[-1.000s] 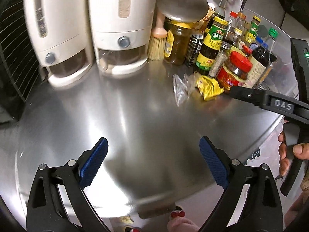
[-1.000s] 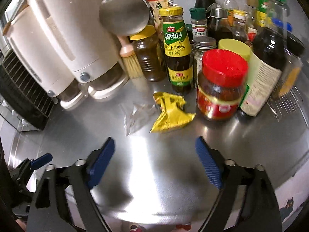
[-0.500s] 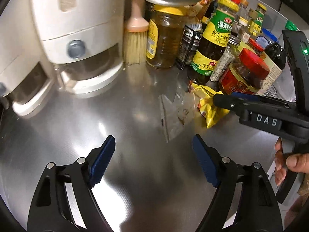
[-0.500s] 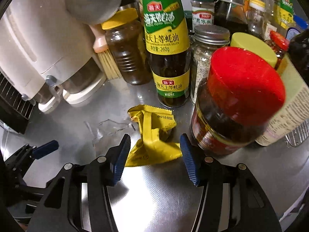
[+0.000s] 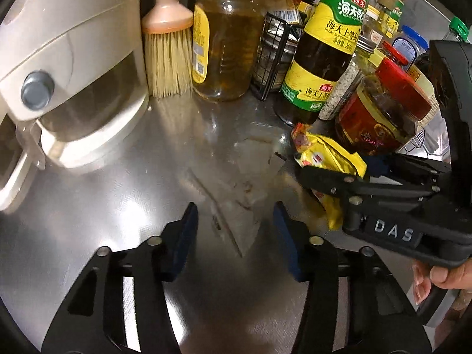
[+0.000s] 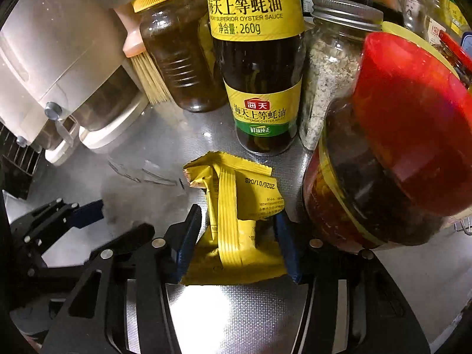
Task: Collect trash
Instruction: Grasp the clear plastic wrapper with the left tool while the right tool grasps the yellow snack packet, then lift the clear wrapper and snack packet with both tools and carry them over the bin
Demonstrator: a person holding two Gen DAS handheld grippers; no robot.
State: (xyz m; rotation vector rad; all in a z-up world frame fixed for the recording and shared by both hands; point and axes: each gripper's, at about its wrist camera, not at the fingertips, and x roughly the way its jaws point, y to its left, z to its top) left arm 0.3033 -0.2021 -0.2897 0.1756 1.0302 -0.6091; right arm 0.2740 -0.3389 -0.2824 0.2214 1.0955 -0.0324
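Right wrist view: right gripper (image 6: 239,240) straddles crinkled yellow foil wrapper (image 6: 236,206), pads apart; left gripper (image 5: 234,237) gapes over barely visible clear film (image 5: 233,194) on brushed-steel tabletop (image 5: 118,194).

Glossy brushed-metal counter (image 5: 124,194), crinkled yellow foil wrapper (image 6: 236,206), clear plastic wrapper (image 5: 233,194), glass jar (image 6: 383,159)

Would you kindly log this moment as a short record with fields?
surface: steel counter
trash 1: yellow wrapper, between the right gripper's jaws, which look open
trash 2: clear plastic bag, flat, ahead of the open left gripper
nearby: oyster sauce bottle, red-lidded jar
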